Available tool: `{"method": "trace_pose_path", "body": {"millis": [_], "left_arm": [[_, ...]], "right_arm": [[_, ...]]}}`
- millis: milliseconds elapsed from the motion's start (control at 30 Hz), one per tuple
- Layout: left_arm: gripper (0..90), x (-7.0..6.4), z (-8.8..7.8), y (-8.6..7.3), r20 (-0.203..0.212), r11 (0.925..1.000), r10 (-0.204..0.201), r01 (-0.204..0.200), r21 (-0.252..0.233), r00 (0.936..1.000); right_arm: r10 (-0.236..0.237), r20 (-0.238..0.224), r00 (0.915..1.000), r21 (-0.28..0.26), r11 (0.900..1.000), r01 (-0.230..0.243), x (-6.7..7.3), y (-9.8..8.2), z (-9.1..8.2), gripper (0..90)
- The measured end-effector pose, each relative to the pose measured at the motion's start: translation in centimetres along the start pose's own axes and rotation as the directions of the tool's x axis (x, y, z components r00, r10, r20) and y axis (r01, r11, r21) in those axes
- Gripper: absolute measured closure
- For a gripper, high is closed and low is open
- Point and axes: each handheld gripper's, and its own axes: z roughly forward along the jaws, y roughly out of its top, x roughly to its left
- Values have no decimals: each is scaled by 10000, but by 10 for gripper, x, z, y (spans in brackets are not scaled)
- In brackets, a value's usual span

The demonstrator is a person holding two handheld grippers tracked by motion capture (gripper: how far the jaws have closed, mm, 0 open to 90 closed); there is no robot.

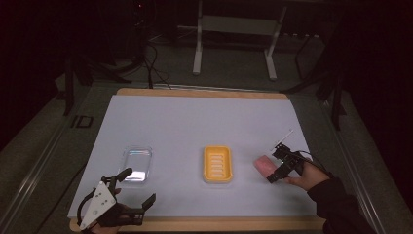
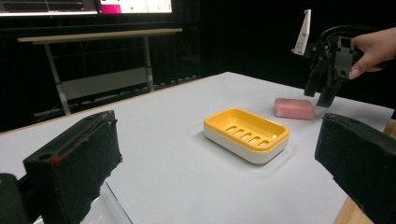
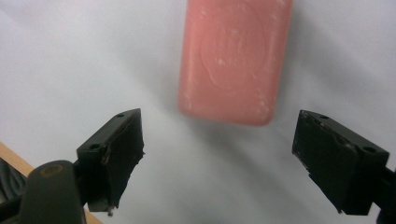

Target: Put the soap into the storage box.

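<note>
Step in hand: closing in on the pink soap bar (image 3: 233,60), most likely for a lift into the yellow soap dish (image 1: 217,164).
Soap position: flat on the white table cover (image 1: 195,122), right of the dish and apart from it; just beyond the jaw tips in the right gripper view, not yet between them.
Right gripper (image 1: 275,171): released, jaws spread wide, nothing held; hangs over the near end of the bar, pointing down.
Left gripper (image 1: 139,187): released too, jaws wide apart and empty, parked near the front edge beside the clear plastic lid (image 1: 136,164).
Approach: push a little farther forward so both pads straddle the bar's long sides, then lower until nearly on the cover.
Grip: squeeze across the narrow width, near the middle of the length, to stop the bar pivoting.
Caution: looks smooth and possibly slippery, though blur in the close view makes the surface hard to judge; firm, even closing advised.
Placement: centred over the slotted floor of the dish, long axis matching the dish's.
</note>
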Motion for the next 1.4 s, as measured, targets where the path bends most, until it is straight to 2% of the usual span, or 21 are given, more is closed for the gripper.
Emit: {"method": "trace_pose_path", "body": {"millis": [133, 167, 333, 700, 967, 1400], "left_arm": [[3, 0, 0, 0, 2, 10000, -5, 5, -1, 10000], [3, 0, 0, 0, -5, 10000, 4, -4, 10, 10000], [3, 0, 0, 0, 10, 10000, -3, 3, 9, 10000], [3, 0, 0, 0, 38, 10000, -1, 1, 1, 10000], [3, 0, 0, 0, 69, 10000, 0, 0, -9, 10000], [3, 0, 0, 0, 100, 10000, 2, -2, 29, 10000]], "right_arm": [[24, 180, 9998, -123, 9999, -21, 0, 5, 1, 163], [86, 370, 9993, -190, 9998, -79, -1, 8, 2, 163], [224, 250, 9994, -58, 9997, -223, -3, 17, 6, 186], [-185, 508, 9985, 385, 9991, 166, 0, 36, 16, 283], [-273, 509, 9983, 674, 9974, 238, -2, 40, 27, 337], [169, 518, 9985, 740, 9970, -207, -2, 42, 32, 362]]}}
